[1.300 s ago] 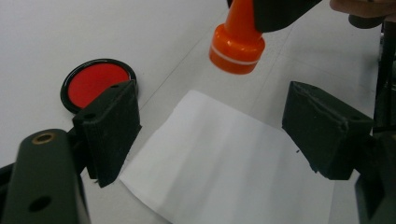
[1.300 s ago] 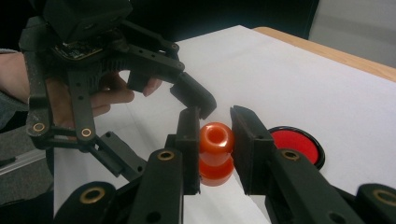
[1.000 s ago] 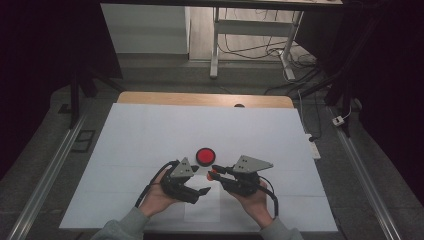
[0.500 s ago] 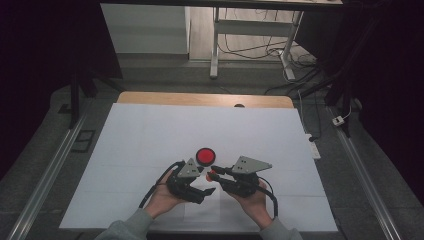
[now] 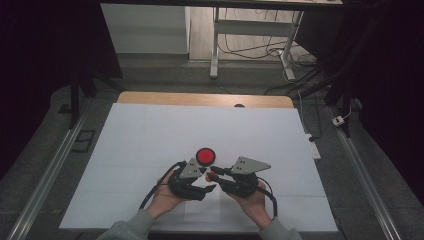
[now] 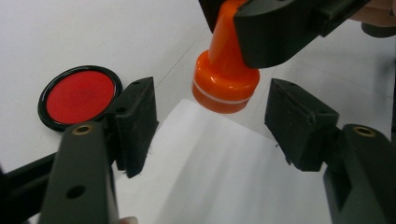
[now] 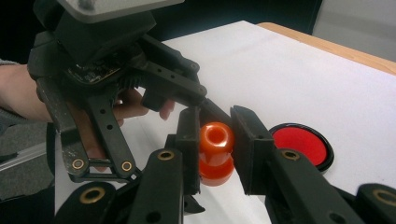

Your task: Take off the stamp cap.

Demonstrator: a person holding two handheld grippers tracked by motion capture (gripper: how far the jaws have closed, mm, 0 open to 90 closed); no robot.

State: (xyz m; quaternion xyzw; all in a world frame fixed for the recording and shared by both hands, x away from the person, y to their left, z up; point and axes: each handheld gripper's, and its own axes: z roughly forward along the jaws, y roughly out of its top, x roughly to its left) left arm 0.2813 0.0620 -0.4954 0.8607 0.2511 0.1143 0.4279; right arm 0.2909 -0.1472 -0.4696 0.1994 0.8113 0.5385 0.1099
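Left gripper [image 5: 207,182] swung in beside orange stamp [image 6: 226,79]; jaws just been closing, nothing gripped between.

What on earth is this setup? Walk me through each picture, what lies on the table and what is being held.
A person sits at a table holding a hand-operated claw in each hand. The high view looks down from above; the other two pictures come from small cameras riding on each claw. The right claw is shut on an orange stamp, gripping its handle. The left claw stands open above a sheet of white paper, and its jaws have just been closing, with nothing pressed between them. The stamp's round base hangs just beyond them. A round red ink pad in a black case lies on the white table cover, beside the claws.
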